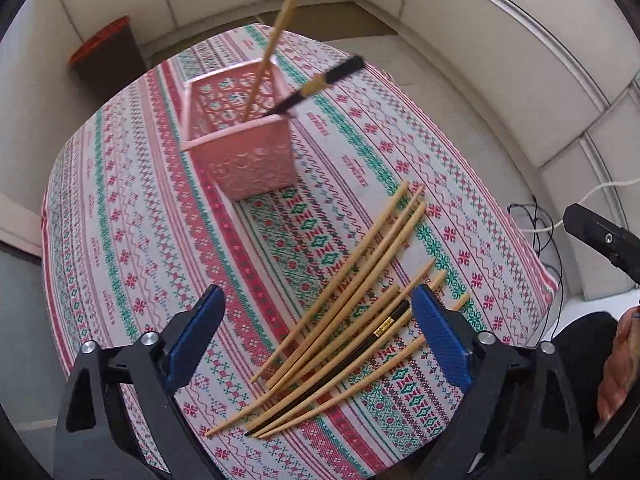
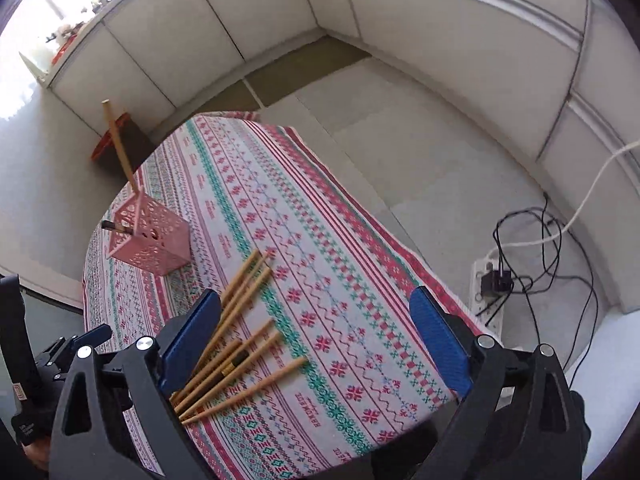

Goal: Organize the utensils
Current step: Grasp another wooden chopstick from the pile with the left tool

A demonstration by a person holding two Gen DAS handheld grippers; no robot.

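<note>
Chopsticks (image 1: 344, 316) lie fanned on our patterned tablecloth (image 1: 120, 240); two more stand in the pink basket (image 1: 244, 148) beyond. Our left gripper (image 1: 320, 312) and right gripper (image 2: 316, 320) hover above them, fingers spread wide, pinching nothing.

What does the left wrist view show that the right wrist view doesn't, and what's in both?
Only the left wrist view: the pointed tips of the loose wooden chopsticks and the whole black chopstick with a gold band among them.

Only the right wrist view: a white power strip with black cables on the floor.

Both: the pink perforated plastic basket holding one wooden and one black chopstick, on the patterned red-and-green tablecloth. The left gripper and the right gripper are open and empty.
</note>
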